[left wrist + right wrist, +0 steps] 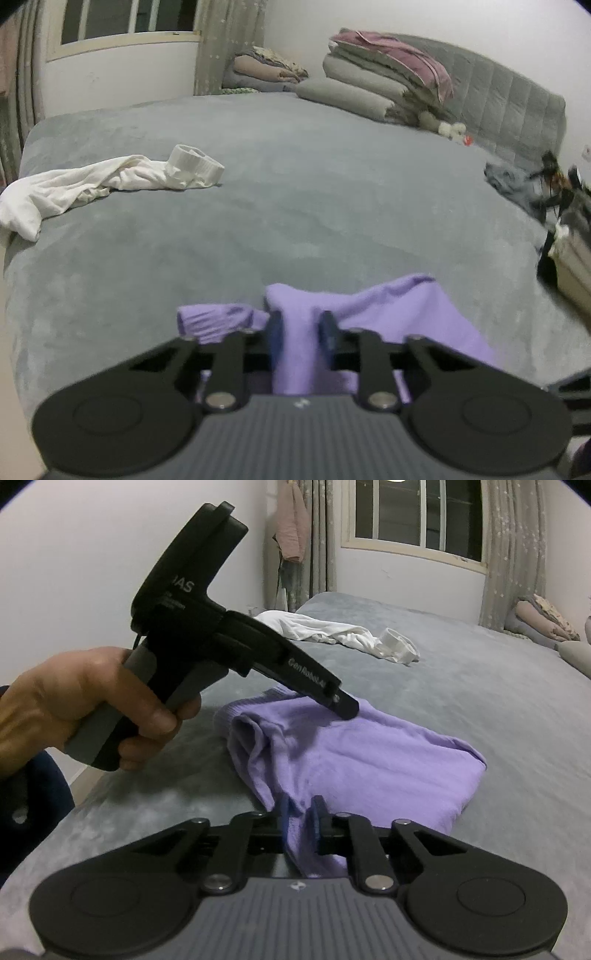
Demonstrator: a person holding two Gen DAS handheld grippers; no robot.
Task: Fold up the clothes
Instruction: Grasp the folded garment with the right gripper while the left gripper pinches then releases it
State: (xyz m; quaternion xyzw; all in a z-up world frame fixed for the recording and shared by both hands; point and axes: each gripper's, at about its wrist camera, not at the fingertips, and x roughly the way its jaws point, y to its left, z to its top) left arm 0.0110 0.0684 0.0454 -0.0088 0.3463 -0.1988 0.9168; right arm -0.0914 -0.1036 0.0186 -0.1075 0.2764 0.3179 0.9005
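The purple garment (354, 753) lies at lower centre on the grey bed (480, 686). Soft, light and limp; grip bunched edges. Left tongs (301, 328) and right tongs (300, 814) each clench its fabric.

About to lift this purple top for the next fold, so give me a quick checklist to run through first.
1. Left claw pinching purple top: ok, fabric bunched between its fingers.
2. Right claw pinching the near edge: ok.
3. Both grips on the same garment: ok.
4. Grey bedspread beyond the top free for the fold: ok.
5. White garment apart from the purple one: ok.
6. Grips on matching corners: cannot tell.
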